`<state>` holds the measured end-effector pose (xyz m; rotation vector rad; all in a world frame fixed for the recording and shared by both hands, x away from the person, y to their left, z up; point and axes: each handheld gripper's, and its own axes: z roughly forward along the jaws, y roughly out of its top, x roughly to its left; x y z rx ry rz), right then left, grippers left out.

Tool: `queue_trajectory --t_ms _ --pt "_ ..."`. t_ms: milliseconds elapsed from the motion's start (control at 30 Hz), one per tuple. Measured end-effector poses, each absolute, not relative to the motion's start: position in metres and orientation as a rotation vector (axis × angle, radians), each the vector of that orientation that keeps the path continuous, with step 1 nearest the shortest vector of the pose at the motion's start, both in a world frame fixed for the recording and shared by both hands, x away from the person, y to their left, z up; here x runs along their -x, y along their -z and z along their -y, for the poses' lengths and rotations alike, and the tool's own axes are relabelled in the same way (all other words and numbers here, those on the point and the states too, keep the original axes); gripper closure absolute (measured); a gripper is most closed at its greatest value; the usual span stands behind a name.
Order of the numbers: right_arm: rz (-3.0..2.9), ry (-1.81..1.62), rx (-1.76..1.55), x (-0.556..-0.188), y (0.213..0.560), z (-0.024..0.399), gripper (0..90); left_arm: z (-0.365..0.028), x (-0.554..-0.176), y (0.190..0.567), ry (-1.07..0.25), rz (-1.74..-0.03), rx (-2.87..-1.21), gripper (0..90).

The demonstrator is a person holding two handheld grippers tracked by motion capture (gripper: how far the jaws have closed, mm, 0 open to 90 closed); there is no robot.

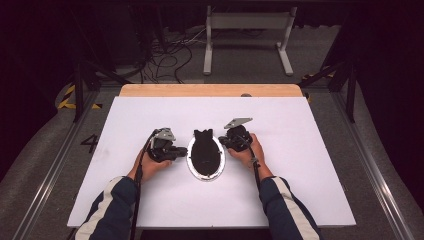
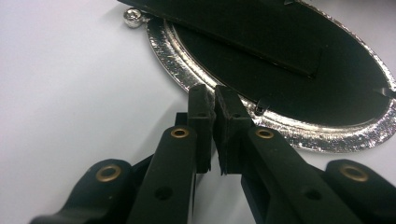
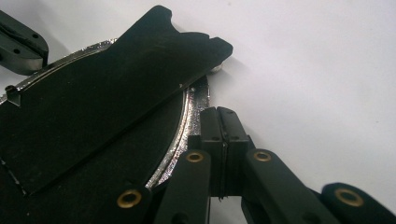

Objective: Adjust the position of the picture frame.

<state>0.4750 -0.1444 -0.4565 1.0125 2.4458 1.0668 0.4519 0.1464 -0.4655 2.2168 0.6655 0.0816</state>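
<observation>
An oval picture frame [image 1: 190, 156] lies face down on the white table, its silver rim [image 2: 177, 65] around a black back panel [image 2: 299, 93]. A black stand leg [image 3: 116, 93] lies across the back and sticks out past the far end. My left gripper [image 2: 214, 100] is shut with nothing between its jaws, tips at the rim beside a small black clip [image 2: 259, 108]. On the frame's other side, my right gripper [image 3: 218, 116] is shut too, its tips against the rim [image 3: 190, 112]. In the high view the left gripper [image 1: 183, 151] and right gripper [image 1: 223, 143] flank the frame.
A small silver ball foot [image 2: 133, 17] sits at the rim's end. The white board [image 1: 300, 165] rests on a wooden table [image 1: 210, 90]. Beyond it stand a white metal stand [image 1: 247, 30] and loose cables [image 1: 165, 55] on the floor.
</observation>
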Motion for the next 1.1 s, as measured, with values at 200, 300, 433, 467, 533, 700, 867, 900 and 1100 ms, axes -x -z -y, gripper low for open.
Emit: queue_trajectory --t_ms 200,300,433,467,533,700,867,900,1100 --pt "-2.459 -1.096 -0.993 -0.463 0.458 0.149 90.0 -0.147 -0.441 0.467 -0.069 -0.630 -2.220 89.7" --pt "-2.462 -1.093 -0.971 -0.456 0.458 0.152 90.0 -0.147 -0.438 0.466 -0.039 -0.630 -2.222 89.7" --pt "-2.453 -1.094 -0.977 -0.453 0.458 0.152 90.0 -0.142 -0.435 0.463 -0.122 -0.616 -2.260 89.4" --pt "-2.452 -1.093 -0.975 -0.454 0.458 0.152 90.0 -0.139 -0.435 0.462 -0.196 -0.617 -2.285 87.0" --pt "-2.456 -1.077 -0.957 -0.454 0.458 0.151 90.0 -0.135 -0.438 0.462 -0.261 -0.629 -2.285 85.5" --pt "-2.435 -1.085 -0.966 -0.458 0.459 0.148 90.0 -0.128 -0.450 0.463 -0.353 -0.707 -2.259 82.5" --pt "-2.418 -1.080 -0.972 -0.461 0.460 0.145 90.0 -0.127 -0.456 0.464 -0.302 -0.728 -2.227 84.0" --pt "-2.420 -1.083 -0.975 -0.462 0.460 0.145 90.0 -0.127 -0.457 0.465 -0.291 -0.720 -2.224 89.9" --pt "-2.465 -1.127 -0.980 -0.462 0.459 0.151 90.0 -0.129 -0.454 0.465 -0.187 -0.693 -2.223 90.0"
